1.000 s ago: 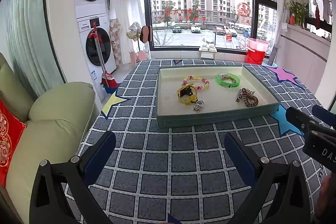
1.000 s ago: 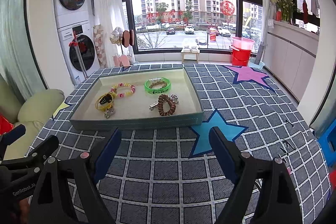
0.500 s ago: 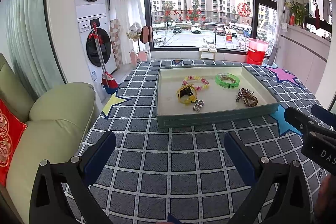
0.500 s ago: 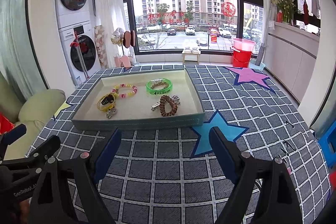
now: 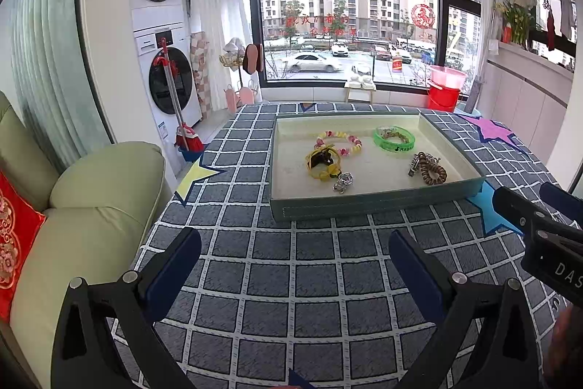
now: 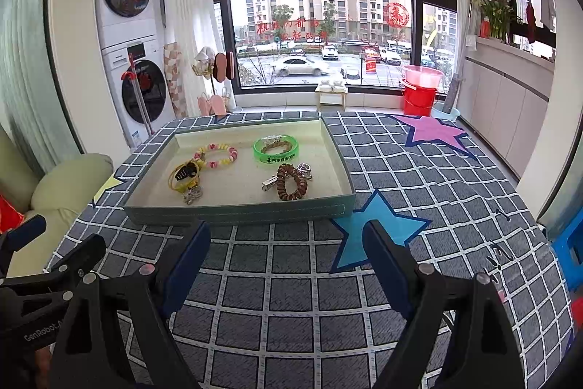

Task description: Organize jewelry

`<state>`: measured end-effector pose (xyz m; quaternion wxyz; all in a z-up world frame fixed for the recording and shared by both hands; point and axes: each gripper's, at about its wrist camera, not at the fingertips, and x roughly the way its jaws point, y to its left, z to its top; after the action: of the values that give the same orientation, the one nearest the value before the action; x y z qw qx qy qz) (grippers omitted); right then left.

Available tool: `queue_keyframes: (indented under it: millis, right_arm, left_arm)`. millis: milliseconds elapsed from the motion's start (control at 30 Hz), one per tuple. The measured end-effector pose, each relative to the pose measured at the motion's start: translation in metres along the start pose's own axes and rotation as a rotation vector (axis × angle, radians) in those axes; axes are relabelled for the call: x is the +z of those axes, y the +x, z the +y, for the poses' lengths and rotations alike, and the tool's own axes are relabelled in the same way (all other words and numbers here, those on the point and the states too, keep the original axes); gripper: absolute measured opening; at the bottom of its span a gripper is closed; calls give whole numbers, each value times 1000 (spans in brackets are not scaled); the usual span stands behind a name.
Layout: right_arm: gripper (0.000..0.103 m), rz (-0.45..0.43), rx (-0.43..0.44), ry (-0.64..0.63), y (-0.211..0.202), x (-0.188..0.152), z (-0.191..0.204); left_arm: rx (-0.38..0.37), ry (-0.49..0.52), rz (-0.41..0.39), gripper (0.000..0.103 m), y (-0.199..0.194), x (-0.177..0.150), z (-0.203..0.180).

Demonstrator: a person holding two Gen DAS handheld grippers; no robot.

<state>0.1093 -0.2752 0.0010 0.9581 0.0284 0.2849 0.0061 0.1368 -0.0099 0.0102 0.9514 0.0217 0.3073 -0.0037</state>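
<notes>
A green tray (image 5: 364, 205) (image 6: 237, 212) with a cream lining sits on the checked tablecloth. In it lie a pink-and-yellow bead bracelet (image 5: 340, 139) (image 6: 215, 154), a green bangle (image 5: 394, 140) (image 6: 276, 151), a yellow band with a black clip (image 5: 322, 163) (image 6: 184, 175), a brown coil hair tie (image 5: 431, 170) (image 6: 289, 183) and small silver charms (image 5: 343, 182). My left gripper (image 5: 293, 261) is open and empty, well short of the tray. My right gripper (image 6: 286, 256) is open and empty, its tips just before the tray's front wall.
A pale green sofa (image 5: 91, 192) with a red cushion stands left of the table. Behind are a stacked washer and dryer (image 5: 160, 35), a mop, a large window and a red bucket (image 5: 442, 95). A blue stool (image 6: 568, 254) is at far right.
The right gripper has moved slightly forward towards the tray. The left gripper has barely moved.
</notes>
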Motion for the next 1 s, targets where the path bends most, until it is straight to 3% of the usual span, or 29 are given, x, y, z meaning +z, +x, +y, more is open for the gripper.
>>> queue_keyframes:
  millis: [1000]
  right_arm:
    - [88,-2,4,-11,0,-2,0]
  left_arm:
    - [0,1,6,103,1,0,1]
